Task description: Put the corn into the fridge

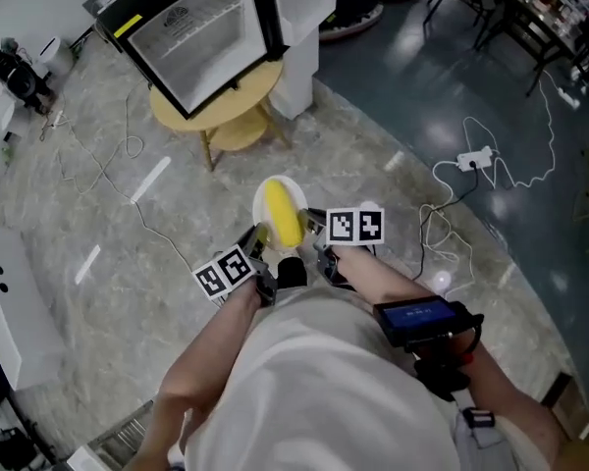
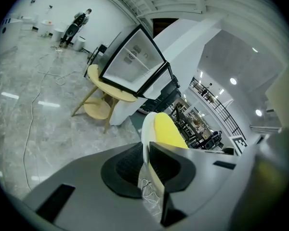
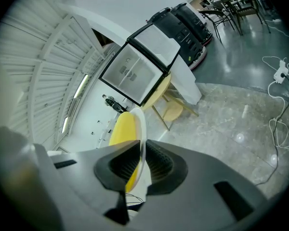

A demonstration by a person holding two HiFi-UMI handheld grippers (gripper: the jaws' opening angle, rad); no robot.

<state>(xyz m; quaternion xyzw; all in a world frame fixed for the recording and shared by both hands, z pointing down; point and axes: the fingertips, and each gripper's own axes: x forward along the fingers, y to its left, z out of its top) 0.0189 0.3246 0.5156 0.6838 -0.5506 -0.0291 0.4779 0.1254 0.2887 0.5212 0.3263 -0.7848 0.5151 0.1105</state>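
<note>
With the left gripper (image 2: 148,162) and right gripper (image 3: 140,160) each pinching the rim of the white plate (image 1: 275,183) carrying the corn (image 1: 283,216), well short of the fridge (image 1: 201,37), any uneven tilt between the hands could have rolled the cob off.

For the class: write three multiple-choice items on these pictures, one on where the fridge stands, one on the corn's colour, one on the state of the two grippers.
1. The fridge stands on: A a metal shelf; B a round wooden table; C a kitchen counter.
2. The corn is: A yellow; B green; C red.
3. The left gripper and right gripper are: A open and empty; B shut on the plate; C shut on a cup.

Answers: B, the table top shows under the fridge; A, the cob is plain yellow; B, each gripper view shows the white rim pinched.
</note>
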